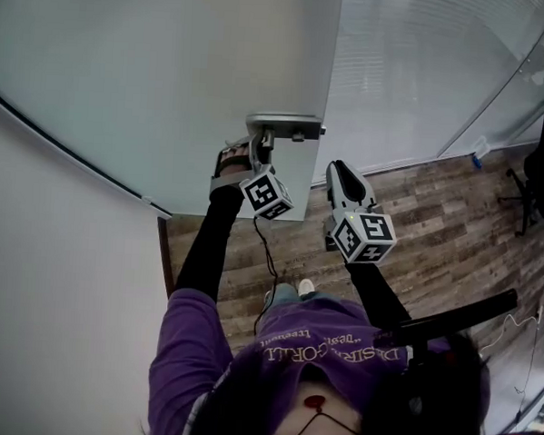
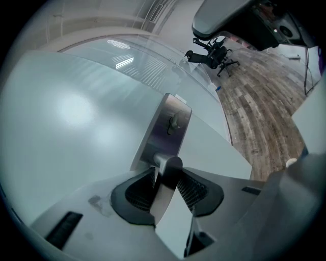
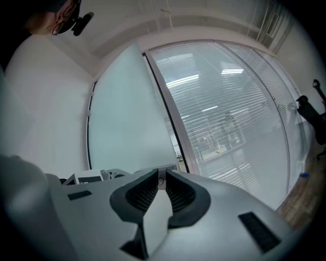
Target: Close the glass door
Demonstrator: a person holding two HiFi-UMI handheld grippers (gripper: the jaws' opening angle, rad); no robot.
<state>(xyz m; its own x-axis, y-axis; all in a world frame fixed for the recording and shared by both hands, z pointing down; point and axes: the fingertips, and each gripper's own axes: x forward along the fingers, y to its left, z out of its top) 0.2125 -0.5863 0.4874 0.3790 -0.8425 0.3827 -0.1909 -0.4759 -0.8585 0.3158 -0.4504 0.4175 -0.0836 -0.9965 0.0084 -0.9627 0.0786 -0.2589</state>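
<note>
In the head view, the tall frosted glass door (image 1: pixel 171 70) stands ajar above the wood-plank floor (image 1: pixel 454 222). Our left gripper (image 1: pixel 260 149) is at the door's brushed-metal handle plate (image 1: pixel 283 126), and our right gripper (image 1: pixel 338 172) hangs just beside the door's edge.

In the left gripper view, the jaws clamp the round metal handle bar (image 2: pixel 172 164).

In the right gripper view, the jaws sit nearly together, holding nothing.
</note>
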